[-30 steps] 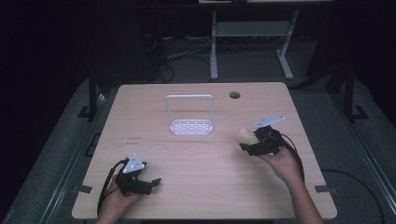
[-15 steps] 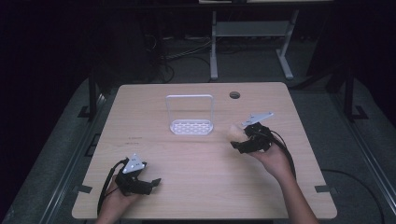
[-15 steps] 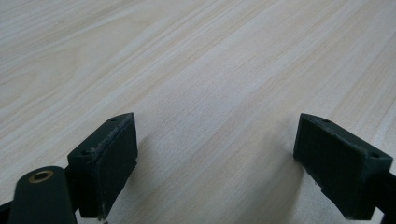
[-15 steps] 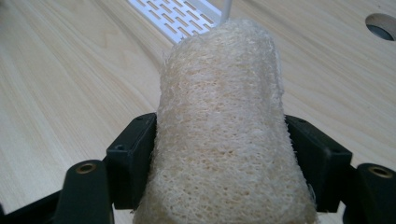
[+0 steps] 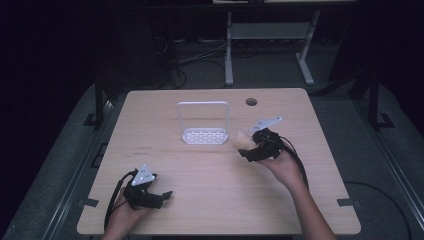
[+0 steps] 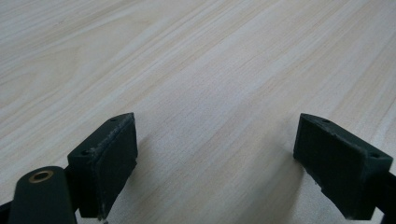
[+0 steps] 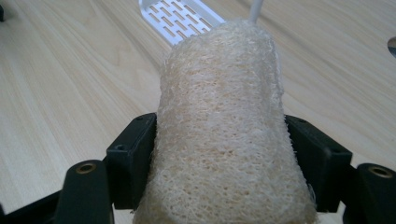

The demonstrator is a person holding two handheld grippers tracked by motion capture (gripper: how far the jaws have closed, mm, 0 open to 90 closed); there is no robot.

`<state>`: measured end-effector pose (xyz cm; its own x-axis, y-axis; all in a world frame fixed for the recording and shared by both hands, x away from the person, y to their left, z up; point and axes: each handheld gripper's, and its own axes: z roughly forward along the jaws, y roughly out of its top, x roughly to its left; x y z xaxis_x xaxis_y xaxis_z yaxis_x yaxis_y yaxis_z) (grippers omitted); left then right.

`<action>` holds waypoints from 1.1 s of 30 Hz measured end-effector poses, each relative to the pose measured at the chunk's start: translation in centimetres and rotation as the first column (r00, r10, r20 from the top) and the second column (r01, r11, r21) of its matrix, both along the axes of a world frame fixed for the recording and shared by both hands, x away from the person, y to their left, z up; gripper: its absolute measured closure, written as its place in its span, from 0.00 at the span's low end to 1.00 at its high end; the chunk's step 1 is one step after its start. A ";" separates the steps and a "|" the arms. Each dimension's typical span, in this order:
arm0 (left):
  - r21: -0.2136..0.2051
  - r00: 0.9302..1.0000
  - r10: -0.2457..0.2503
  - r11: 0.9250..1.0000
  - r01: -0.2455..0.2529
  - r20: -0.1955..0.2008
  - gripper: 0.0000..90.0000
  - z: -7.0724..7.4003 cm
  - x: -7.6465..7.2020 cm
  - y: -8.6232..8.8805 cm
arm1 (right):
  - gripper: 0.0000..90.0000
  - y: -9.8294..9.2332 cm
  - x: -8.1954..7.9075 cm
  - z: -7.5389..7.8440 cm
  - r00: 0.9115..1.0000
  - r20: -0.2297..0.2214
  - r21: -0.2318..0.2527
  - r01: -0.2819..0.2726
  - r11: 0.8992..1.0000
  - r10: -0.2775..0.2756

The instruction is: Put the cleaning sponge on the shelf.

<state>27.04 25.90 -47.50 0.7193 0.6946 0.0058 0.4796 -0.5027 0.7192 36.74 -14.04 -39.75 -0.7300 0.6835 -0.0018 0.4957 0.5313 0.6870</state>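
A cream loofah sponge [image 7: 219, 126] stands between the black jaws of my right gripper [image 7: 219, 158], which is shut on it. From above, the right gripper [image 5: 246, 148] hovers over the table right of centre, with the loofah [image 5: 242, 140] poking out toward a white rack [image 5: 204, 135]. The rack [image 7: 180, 16] has a slotted base and a tall wire loop handle. My left gripper [image 5: 162, 196] rests low at the front left of the table. Its jaws stand wide apart over bare wood, and my left gripper [image 6: 215, 163] holds nothing.
The light wooden table [image 5: 150, 115] has a round cable hole [image 5: 251, 101] near its far edge. Cables trail from both grippers toward the person's forearms. A metal stand [image 5: 265, 35] sits on the dark floor beyond the table.
My right gripper has carried the loofah leftward toward the white rack. The left gripper has stayed in place.
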 end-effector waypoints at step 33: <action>-0.002 1.000 0.001 1.000 -0.001 -0.002 0.14 0.0 0.0 0.0 | 0.33 6.5 2.2 -0.1 0.997 0.000 0.008 -0.073 0.997 0.073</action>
<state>27.02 25.88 -47.51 0.7187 0.6953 0.0033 0.4813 -0.5009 0.7193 38.97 -7.52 -39.80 -0.7781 0.6281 0.0037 0.4561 0.5609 0.6910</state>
